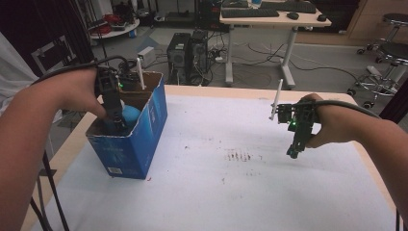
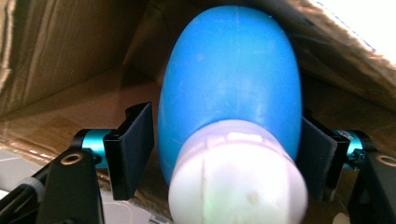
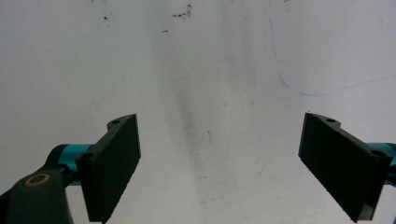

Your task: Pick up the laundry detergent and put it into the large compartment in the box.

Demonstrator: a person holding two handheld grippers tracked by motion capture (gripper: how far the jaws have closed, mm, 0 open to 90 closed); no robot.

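Note:
A blue bottle with a white cap is inside an open blue cardboard box at the table's left. My left gripper reaches down into the box. In the left gripper view its jaws stand on either side of the blue bottle, against its flanks, so the left gripper is shut on it, cap towards the camera. The brown box wall lies behind. My right gripper hovers over the table's right part, open and empty.
The white table top carries small dark stains near its middle and a faint blue pen line. Beyond the far edge stand a desk, computer towers and stools on the floor.

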